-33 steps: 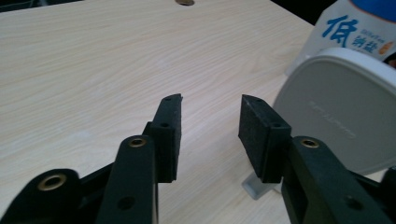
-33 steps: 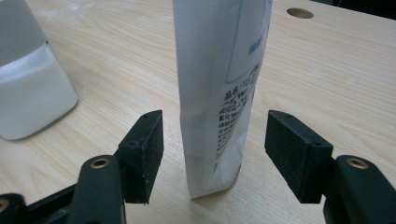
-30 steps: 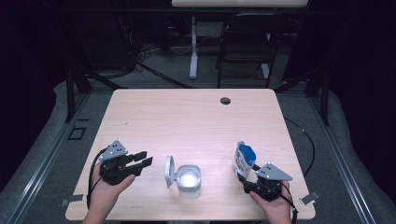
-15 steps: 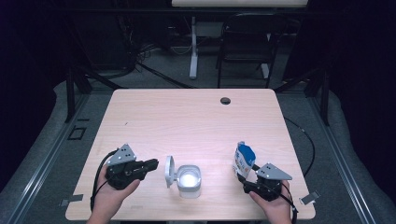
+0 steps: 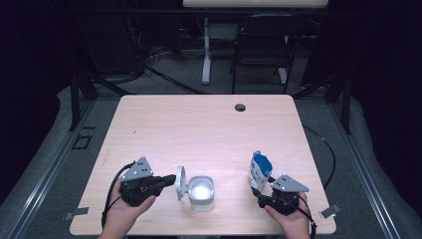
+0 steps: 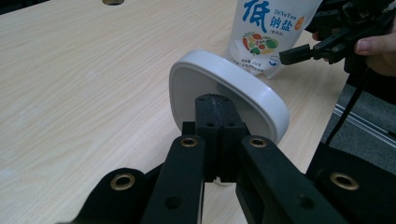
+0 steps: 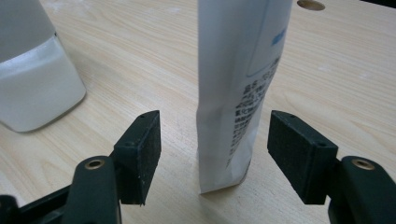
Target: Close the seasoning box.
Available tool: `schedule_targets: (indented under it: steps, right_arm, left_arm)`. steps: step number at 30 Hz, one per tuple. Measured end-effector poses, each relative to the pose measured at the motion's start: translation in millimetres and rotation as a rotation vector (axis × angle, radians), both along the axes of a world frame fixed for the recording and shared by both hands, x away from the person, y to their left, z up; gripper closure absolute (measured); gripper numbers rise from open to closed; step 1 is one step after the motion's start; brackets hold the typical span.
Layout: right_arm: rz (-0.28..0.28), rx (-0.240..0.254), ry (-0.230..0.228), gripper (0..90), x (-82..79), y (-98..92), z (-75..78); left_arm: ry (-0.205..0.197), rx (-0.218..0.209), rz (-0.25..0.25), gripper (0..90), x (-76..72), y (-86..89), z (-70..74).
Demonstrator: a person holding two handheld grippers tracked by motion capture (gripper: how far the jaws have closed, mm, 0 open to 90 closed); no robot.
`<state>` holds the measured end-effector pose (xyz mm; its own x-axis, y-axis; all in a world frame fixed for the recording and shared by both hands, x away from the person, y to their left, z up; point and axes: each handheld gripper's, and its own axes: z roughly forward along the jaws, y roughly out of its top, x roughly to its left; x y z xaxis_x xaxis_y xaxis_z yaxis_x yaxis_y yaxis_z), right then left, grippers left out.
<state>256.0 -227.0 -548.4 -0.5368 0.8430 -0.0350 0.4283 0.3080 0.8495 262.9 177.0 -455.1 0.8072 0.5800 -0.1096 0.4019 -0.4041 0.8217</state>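
Observation:
A white container (image 5: pixel 201 193) with white powder inside stands near the table's front edge, its hinged lid (image 5: pixel 180 182) swung up on its left side. My left gripper (image 5: pixel 171 179) has just been closing and is shut, nothing between its jaws, tips against the lid's (image 6: pixel 187 88) outer face. In the left gripper view the left gripper (image 6: pixel 217 100) points straight at that lid. A blue and white salt pouch (image 5: pixel 260 172) stands upright to the right. My right gripper (image 5: pixel 260 189) is open around the pouch (image 7: pixel 238 70), pads apart from it on both sides; the container (image 7: pixel 32 84) shows at left.
The light wooden table (image 5: pixel 199 129) has a round cable hole (image 5: pixel 240 107) near its far edge. Behind the table stand a chair (image 5: pixel 259 55) and a white post (image 5: pixel 206 50) on a dark floor. Cables trail from both grippers over the front edge.
My left gripper's jaws have closed from wide apart to together, and it has moved right until its tips meet the raised lid. The right gripper and pouch have stayed put.

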Motion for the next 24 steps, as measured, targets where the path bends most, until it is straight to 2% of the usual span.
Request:
schedule_targets:
  steps: [16,24]
  right_arm:
    - [0.013,-0.018,0.015,34.2,0.8,2.6,-1.7]
    - [0.010,-0.013,0.015,34.1,1.2,2.5,-2.8]
  left_arm:
    - [0.000,-0.009,-0.013,90.0,-3.1,-4.6,0.9]
    - [0.003,-0.009,-0.033,90.0,-6.0,-14.0,-1.9]
